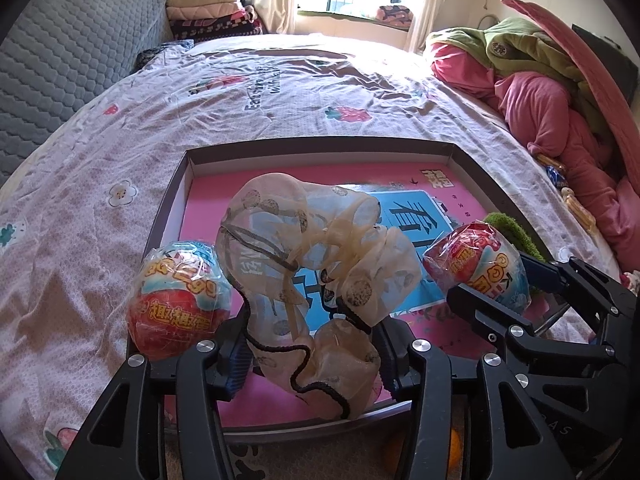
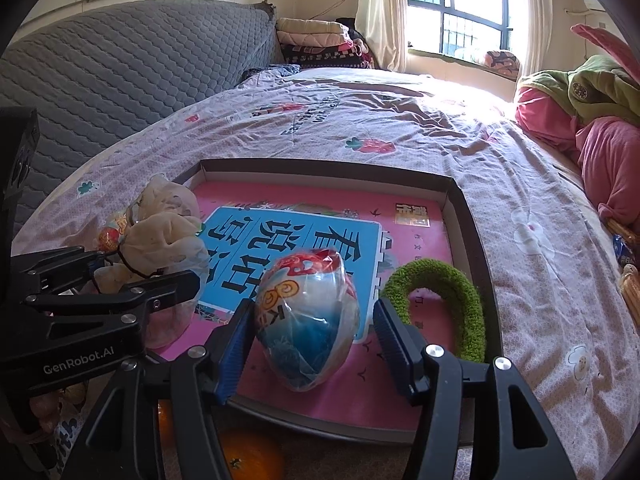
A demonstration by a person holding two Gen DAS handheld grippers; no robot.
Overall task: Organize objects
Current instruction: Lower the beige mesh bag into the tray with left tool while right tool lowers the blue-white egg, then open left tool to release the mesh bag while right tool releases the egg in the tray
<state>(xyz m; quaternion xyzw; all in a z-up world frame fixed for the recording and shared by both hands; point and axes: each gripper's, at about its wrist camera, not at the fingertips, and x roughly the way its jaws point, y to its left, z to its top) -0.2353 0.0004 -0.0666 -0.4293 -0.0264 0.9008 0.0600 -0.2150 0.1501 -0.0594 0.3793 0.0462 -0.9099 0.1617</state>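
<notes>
Gripping the sheer scrunchie (image 1: 316, 280), left tongs (image 1: 314, 354) hover inside the tray rim (image 1: 320, 146); right tongs (image 2: 314, 344) gape around an egg (image 2: 306, 320).

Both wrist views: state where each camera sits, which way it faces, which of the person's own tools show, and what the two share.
Left wrist: sits on the left tool, looks forward over the dark shallow box toward the window; its fingers flank a sheer beige spotted scrunchie; the right tool intrudes at right.
Right wrist: sits on the right tool, same heading; its fingers bracket a foil-wrapped toy egg; the left tool shows at left.
Shared: box, pink book, scrunchie, egg, fuzzy green ring, bed, window.
</notes>
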